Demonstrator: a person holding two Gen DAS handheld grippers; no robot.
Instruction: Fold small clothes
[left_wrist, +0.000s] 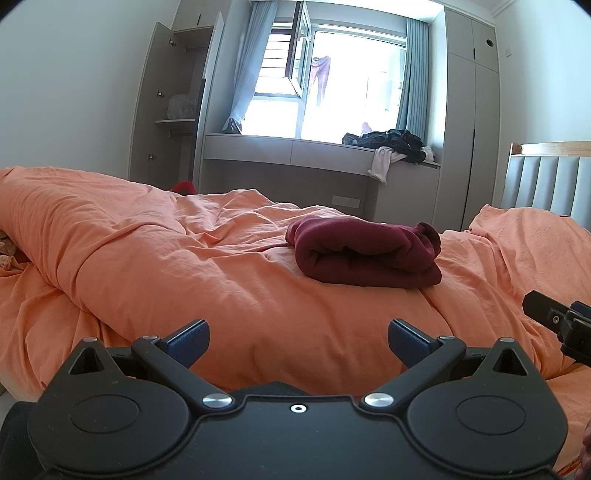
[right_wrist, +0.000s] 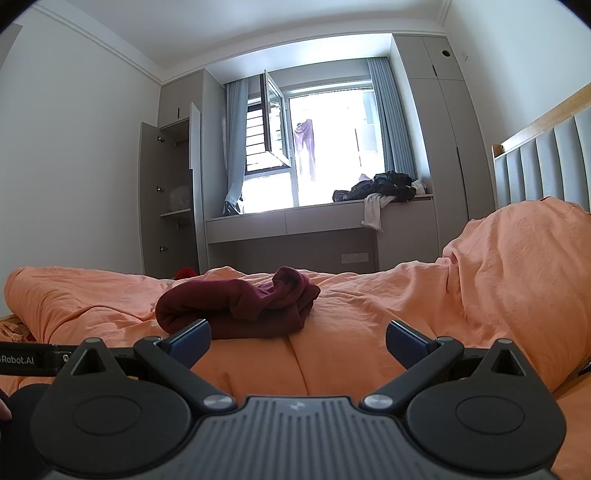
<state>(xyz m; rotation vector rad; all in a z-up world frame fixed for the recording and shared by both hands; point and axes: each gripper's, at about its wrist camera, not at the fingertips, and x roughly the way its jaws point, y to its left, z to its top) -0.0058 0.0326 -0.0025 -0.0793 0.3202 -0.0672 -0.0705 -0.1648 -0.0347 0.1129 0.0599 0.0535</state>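
A dark red garment (left_wrist: 364, 254) lies folded in a thick bundle on the orange duvet (left_wrist: 184, 266). In the right wrist view the same garment (right_wrist: 236, 306) lies just beyond the left finger. My left gripper (left_wrist: 298, 341) is open and empty, held back from the garment, near the bed's front edge. My right gripper (right_wrist: 298, 341) is open and empty, close in front of the garment; part of it shows at the right edge of the left wrist view (left_wrist: 557, 325).
The duvet is rumpled, with a raised ridge at the left (left_wrist: 74, 221) and a mound at the right (right_wrist: 517, 266). A padded headboard (right_wrist: 546, 166) stands at the right. A window bench with a pile of dark clothes (left_wrist: 391, 142) and an open wardrobe (left_wrist: 173, 103) stand behind the bed.
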